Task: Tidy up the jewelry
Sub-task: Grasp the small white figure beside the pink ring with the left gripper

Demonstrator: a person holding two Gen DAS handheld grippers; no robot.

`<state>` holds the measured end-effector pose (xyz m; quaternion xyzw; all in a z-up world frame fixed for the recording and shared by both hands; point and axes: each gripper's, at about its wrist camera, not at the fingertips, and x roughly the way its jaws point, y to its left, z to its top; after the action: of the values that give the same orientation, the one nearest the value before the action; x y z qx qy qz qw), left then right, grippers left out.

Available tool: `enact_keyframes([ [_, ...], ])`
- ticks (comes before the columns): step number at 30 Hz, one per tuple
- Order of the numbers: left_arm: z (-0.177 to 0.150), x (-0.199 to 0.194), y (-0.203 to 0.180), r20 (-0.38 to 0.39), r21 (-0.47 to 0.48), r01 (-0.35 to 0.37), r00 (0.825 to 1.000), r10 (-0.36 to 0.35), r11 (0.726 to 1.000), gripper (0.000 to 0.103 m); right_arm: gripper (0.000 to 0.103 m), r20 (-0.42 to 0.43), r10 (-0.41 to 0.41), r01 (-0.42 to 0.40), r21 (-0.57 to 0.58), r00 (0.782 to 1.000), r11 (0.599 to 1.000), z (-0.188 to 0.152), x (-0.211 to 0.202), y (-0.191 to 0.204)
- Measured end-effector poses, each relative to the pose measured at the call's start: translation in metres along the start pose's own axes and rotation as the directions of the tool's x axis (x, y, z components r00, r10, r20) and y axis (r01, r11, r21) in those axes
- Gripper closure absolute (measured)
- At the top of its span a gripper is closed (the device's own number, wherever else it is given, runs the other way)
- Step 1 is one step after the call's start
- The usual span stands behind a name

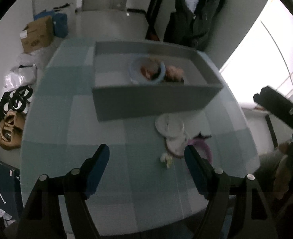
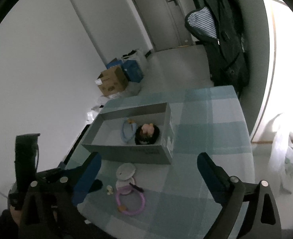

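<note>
A grey box stands on the checked table. Inside it lie a light-blue ring and a dark round piece with pink items. In front of the box lie two white round discs, a pink bracelet and a small yellow-white trinket. My left gripper is open and empty, hovering above the table short of the trinket. My right gripper is open and empty, above the loose pieces.
The table has a blue-and-white checked cloth. On the floor to the left are a cardboard box, blue bags, plastic bags and sandals. Dark coats hang beyond the table's far end.
</note>
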<state>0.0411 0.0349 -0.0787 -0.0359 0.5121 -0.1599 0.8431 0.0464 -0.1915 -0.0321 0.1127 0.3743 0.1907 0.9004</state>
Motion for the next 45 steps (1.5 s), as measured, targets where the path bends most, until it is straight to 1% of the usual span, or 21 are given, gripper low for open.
enact_keyframes([
  [2, -0.001, 0.0, -0.003, -0.001, 0.019, -0.046, 0.999, 0.046, 0.999, 0.029, 0.005, -0.001, 0.002, -0.002, -0.002, 1.0, 1.0, -0.002, -0.001, -0.001],
  [6, -0.003, 0.004, -0.007, -0.023, 0.059, -0.056, 0.998, 0.057, 0.997, 0.029, 0.005, -0.011, 0.001, -0.001, 0.0, 1.0, 1.0, -0.007, -0.002, -0.003],
  [10, -0.007, 0.013, -0.013, -0.052, 0.112, -0.088, 0.994, 0.095, 0.99, 0.029, 0.005, -0.023, -0.004, 0.004, -0.002, 1.0, 1.0, -0.009, -0.003, -0.004],
  [11, -0.008, 0.013, -0.015, -0.047, 0.125, -0.098, 0.993, 0.105, 0.987, 0.029, 0.005, -0.025, -0.004, 0.004, -0.002, 1.0, 1.0, -0.01, -0.003, -0.004],
  [14, -0.009, 0.012, -0.019, -0.05, 0.149, -0.086, 0.994, 0.095, 0.985, 0.029, 0.005, -0.03, -0.004, 0.004, 0.005, 1.0, 1.0, -0.011, -0.005, -0.006],
  [20, -0.012, 0.015, -0.027, -0.036, 0.206, -0.129, 0.99, 0.14, 0.97, 0.03, 0.005, -0.03, -0.004, 0.004, 0.014, 1.0, 1.0, -0.011, -0.006, -0.008],
  [23, -0.012, 0.014, -0.029, -0.022, 0.212, -0.125, 0.991, 0.133, 0.969, 0.035, 0.005, -0.036, 0.004, -0.004, 0.017, 0.999, 1.0, -0.011, -0.005, -0.009],
  [25, -0.012, 0.013, -0.032, -0.017, 0.224, -0.117, 0.992, 0.124, 0.967, 0.047, 0.005, -0.05, 0.011, -0.01, 0.018, 0.999, 1.0, -0.012, -0.004, -0.009],
  [26, -0.011, 0.011, -0.034, -0.015, 0.232, -0.111, 0.993, 0.117, 0.966, 0.058, 0.005, -0.052, 0.009, -0.008, 0.016, 0.999, 1.0, -0.012, -0.004, -0.009],
  [27, -0.012, 0.012, -0.036, -0.014, 0.24, -0.105, 0.994, 0.111, 0.965, 0.066, 0.005, -0.055, 0.005, -0.004, 0.012, 0.998, 1.0, -0.013, -0.003, -0.009],
  [28, -0.012, 0.012, -0.038, -0.012, 0.25, -0.102, 0.994, 0.108, 0.963, 0.068, 0.005, -0.057, 0.003, -0.002, 0.012, 0.998, 1.0, -0.013, -0.003, -0.009],
  [30, -0.013, 0.011, -0.041, -0.015, 0.265, -0.088, 0.995, 0.095, 0.96, 0.08, 0.005, -0.058, 0.003, -0.002, 0.021, 0.998, 1.0, -0.013, -0.002, -0.01],
  [31, -0.016, 0.01, -0.045, -0.015, 0.272, -0.084, 0.996, 0.092, 0.959, 0.083, 0.005, -0.059, 0.004, -0.003, 0.026, 0.998, 1.0, -0.014, -0.002, -0.011],
  [32, -0.018, 0.01, -0.047, -0.017, 0.279, -0.08, 0.996, 0.088, 0.957, 0.089, 0.005, -0.059, 0.006, -0.004, 0.029, 0.998, 1.0, -0.014, -0.002, -0.011],
  [35, -0.02, 0.009, -0.053, -0.011, 0.306, -0.093, 0.995, 0.101, 0.947, 0.09, 0.005, -0.065, 0.005, -0.003, 0.027, 0.998, 1.0, -0.015, -0.001, -0.01],
  [38, -0.02, 0.009, -0.052, -0.018, 0.297, -0.082, 0.996, 0.091, 0.951, 0.091, 0.005, -0.078, 0.039, -0.036, 0.03, 0.996, 0.999, -0.016, 0.0, -0.009],
  [41, -0.015, 0.01, -0.049, -0.024, 0.291, -0.069, 0.997, 0.08, 0.954, 0.091, 0.005, -0.082, 0.035, -0.034, 0.017, 0.996, 0.999, -0.018, 0.002, -0.006],
  [45, -0.015, 0.001, -0.05, -0.002, 0.298, -0.07, 0.997, 0.074, 0.952, 0.091, 0.005, -0.107, 0.043, -0.04, 0.029, 0.993, 0.999, -0.021, 0.007, -0.007],
])
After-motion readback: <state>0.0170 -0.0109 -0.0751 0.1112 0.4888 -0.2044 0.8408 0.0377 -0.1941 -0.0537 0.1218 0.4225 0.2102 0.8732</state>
